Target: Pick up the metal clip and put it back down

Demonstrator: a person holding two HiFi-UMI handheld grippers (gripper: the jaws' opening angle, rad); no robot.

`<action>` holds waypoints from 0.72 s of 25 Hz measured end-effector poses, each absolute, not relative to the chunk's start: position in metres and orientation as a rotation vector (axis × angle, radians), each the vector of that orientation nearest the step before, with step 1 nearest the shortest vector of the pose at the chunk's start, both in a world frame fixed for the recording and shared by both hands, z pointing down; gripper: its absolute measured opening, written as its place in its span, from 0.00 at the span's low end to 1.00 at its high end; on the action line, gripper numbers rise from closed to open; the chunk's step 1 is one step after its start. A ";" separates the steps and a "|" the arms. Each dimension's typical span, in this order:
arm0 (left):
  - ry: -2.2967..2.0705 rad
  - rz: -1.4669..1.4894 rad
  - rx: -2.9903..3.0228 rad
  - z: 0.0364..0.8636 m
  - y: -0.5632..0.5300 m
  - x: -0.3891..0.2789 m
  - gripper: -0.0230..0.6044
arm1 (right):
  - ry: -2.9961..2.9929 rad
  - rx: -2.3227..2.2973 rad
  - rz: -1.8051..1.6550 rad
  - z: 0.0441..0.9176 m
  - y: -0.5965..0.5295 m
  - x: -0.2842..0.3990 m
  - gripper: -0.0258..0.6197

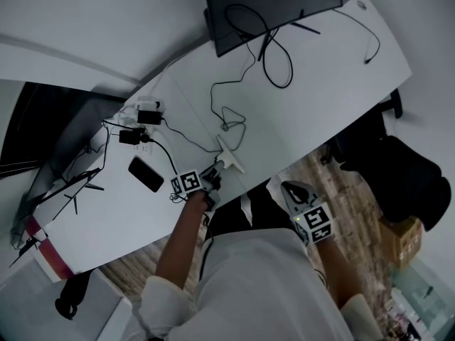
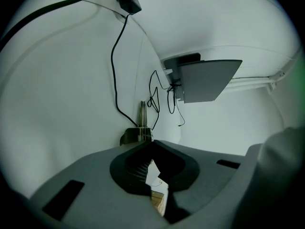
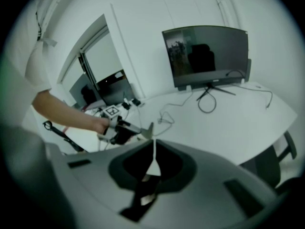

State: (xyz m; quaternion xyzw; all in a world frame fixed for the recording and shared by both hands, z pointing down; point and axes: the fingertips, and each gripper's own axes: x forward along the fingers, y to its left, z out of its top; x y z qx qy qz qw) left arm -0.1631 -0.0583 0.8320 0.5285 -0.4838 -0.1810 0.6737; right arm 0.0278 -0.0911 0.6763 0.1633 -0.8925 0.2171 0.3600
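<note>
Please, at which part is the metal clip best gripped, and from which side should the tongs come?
Probably its broad folded end, from the person's side. In the left gripper view that end of the metal clip faces the left tongs, while its thin arms point away. The tongs look shut on it there.

Table (image 1: pixel 334 62): plain white. Phone (image 1: pixel 146 174), cables (image 1: pixel 290 68), monitor (image 1: pixel 277 6): black. Metal clip (image 2: pixel 141 122): dull brass and silver; left gripper (image 1: pixel 215 172) cube: black-and-white square markers.
</note>
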 end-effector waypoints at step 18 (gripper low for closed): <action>-1.092 -0.399 1.208 0.821 -0.051 -0.178 0.47 | -2.319 0.483 0.505 0.653 -0.077 0.005 0.09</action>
